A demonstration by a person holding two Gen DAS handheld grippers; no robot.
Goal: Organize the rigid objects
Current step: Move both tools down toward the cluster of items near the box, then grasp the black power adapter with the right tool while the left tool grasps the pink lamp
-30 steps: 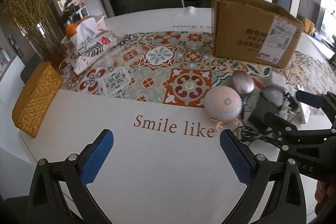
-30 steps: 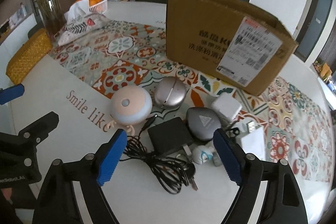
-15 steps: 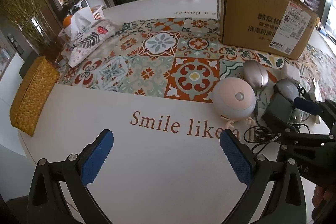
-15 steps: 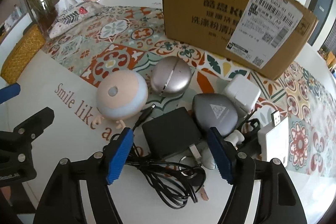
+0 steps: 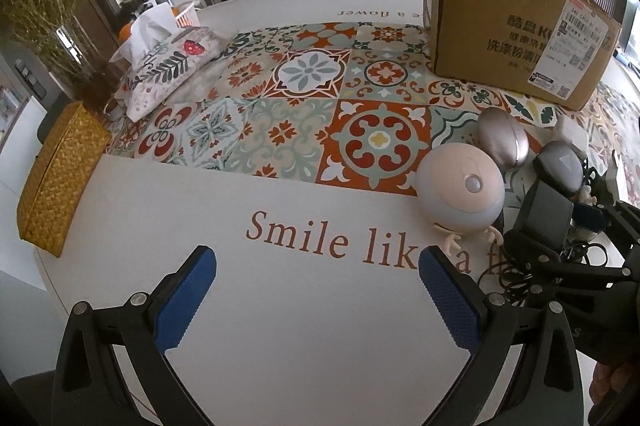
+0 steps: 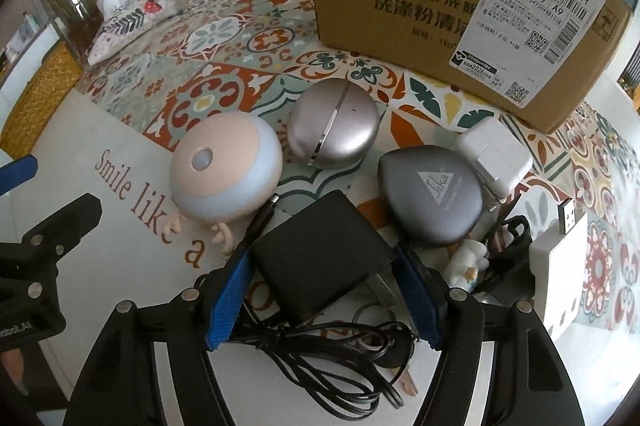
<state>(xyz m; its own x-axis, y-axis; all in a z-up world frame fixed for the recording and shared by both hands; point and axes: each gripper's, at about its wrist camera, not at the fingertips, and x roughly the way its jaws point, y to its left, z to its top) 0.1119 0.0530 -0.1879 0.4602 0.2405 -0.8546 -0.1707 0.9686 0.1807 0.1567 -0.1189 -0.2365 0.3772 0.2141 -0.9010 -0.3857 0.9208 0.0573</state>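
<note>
The right gripper (image 6: 322, 300) points steeply down with its blue fingers (image 6: 418, 300) on either side of a black power adapter (image 6: 320, 258); they have just been closing, and both pads sit at the adapter's edges, though whether they press on it cannot be told. The adapter's black cable (image 6: 320, 354) lies coiled just behind it, toward the camera. Close around the adapter crowd a round pink-and-blue gadget (image 6: 226, 172), a silver egg-shaped case (image 6: 334, 124), a grey teardrop case (image 6: 432, 196) and a white charger (image 6: 494, 158), leaving little room on any side. Beyond them a cardboard box (image 6: 440, 6) stands on the patterned mat (image 5: 288, 106). The left gripper (image 5: 318, 290) hovers with its fingers wide apart and nothing between them, over bare white bench (image 5: 280, 306), left of the cluster. A woven yellow box (image 5: 56, 182) sits at the bench's far left edge.
</note>
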